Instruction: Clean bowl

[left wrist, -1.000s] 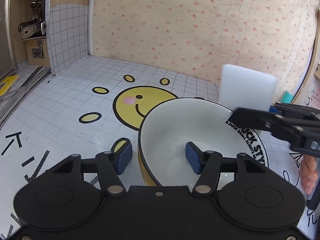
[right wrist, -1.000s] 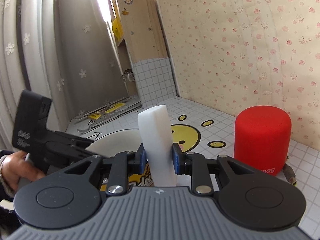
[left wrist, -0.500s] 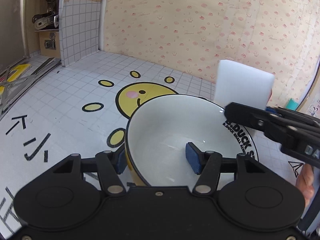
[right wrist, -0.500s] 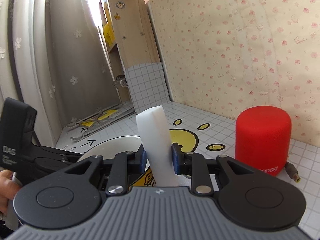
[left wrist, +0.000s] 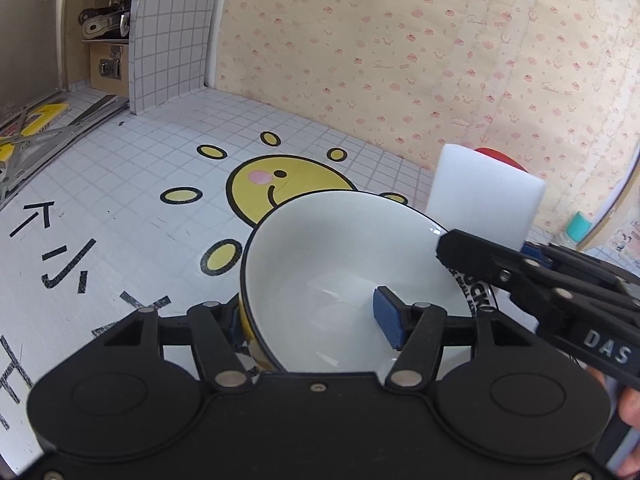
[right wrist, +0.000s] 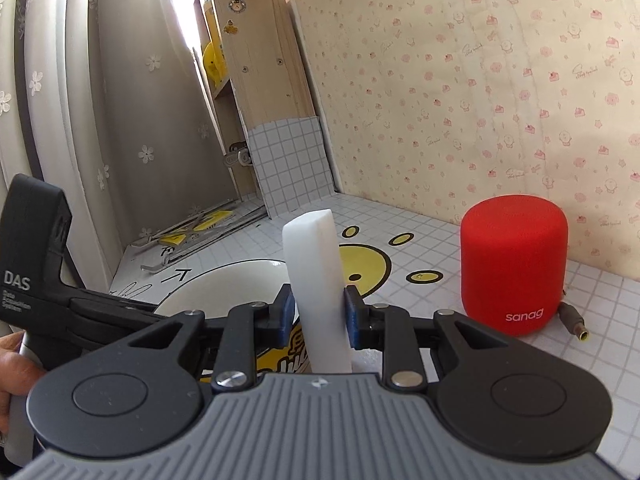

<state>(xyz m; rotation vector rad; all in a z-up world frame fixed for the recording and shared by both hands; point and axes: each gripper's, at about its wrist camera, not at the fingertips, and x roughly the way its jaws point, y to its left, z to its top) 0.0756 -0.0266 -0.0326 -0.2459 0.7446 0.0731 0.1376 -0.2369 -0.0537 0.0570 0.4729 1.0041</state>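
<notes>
- Left wrist view: the bowl (left wrist: 340,248), white inside with a dark rim and yellow outside, sits near the middle of the worktop (left wrist: 120,184), on the edge of a printed yellow smiling face.
- The left gripper (left wrist: 312,320) straddles the bowl's near rim, one pad outside the wall and the other inside the hollow, clear of the wall. Its jaws have just been opening and stand released, with the rim between them.
- The right gripper (left wrist: 488,252) reaches in from the right over the bowl's far right rim, jaws clenched on an upright white sponge (left wrist: 484,192).
- Open tiled worktop lies to the left and beyond the bowl, up to the papered wall. Metal strips and a yellow item crowd the far left edge.
- Only this view shows a teal-capped bottle (left wrist: 580,226) at the right edge.
- "DAS" reads on the right gripper. Black letters printed beside the bowl are mostly hidden.
- Right wrist view: the sponge stands narrow edge on between the blue pads, above the bowl's rim.
- Only here do a red speaker (right wrist: 514,264) marked "sanag", the plug (right wrist: 574,322) just beside it, a wooden shelf unit (right wrist: 256,80) and a flowered curtain (right wrist: 100,100) show in full.
- Bare worktop separates speaker and bowl.
- "DAS" shows on the left gripper's body, with small print under it too blurred to read. A hand (right wrist: 16,360) holds its handle.
</notes>
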